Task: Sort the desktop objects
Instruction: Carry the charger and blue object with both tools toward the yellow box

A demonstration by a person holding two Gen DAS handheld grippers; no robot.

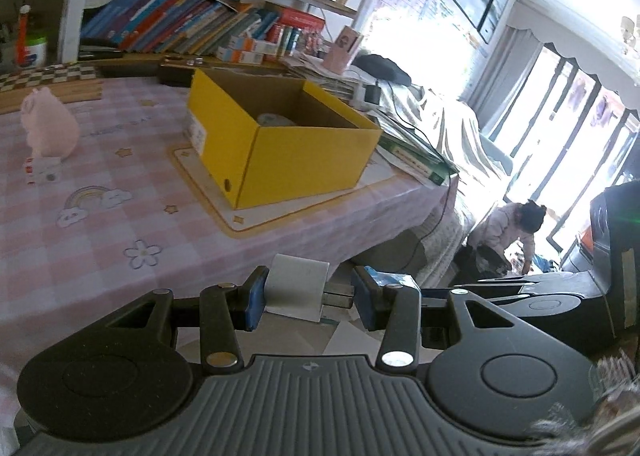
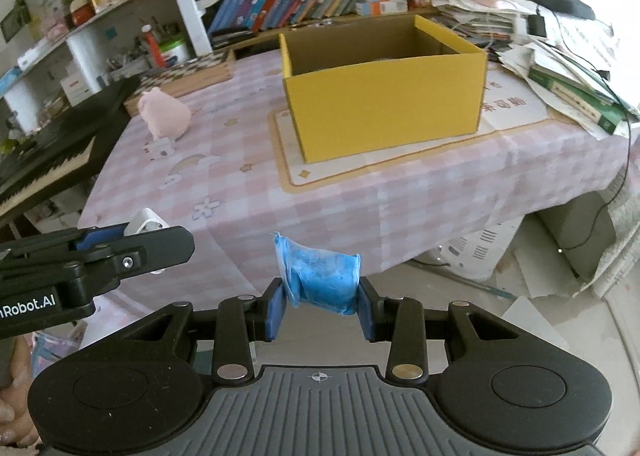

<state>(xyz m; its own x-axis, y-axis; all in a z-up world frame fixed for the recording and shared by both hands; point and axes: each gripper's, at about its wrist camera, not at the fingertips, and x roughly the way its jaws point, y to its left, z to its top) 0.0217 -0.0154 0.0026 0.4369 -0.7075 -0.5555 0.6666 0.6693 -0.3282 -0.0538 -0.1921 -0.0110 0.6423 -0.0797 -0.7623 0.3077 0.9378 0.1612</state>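
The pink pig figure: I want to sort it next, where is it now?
The pink pig figure stands on the checked tablecloth, left of the yellow box, with a small white cube just before it.

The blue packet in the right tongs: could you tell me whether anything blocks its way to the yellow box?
Nothing visible does. The blue packet is held off the table's near edge, and only bare tablecloth lies before the open-topped yellow box.

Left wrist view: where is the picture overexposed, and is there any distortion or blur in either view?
Left wrist view: the window behind the yellow box is blown out to white, and straight shelf edges bow from the fisheye lens. The lower right corner is smeared. Right wrist view: lighting is even, the blue packet in the right tongs is sharp, and the table edge curves.
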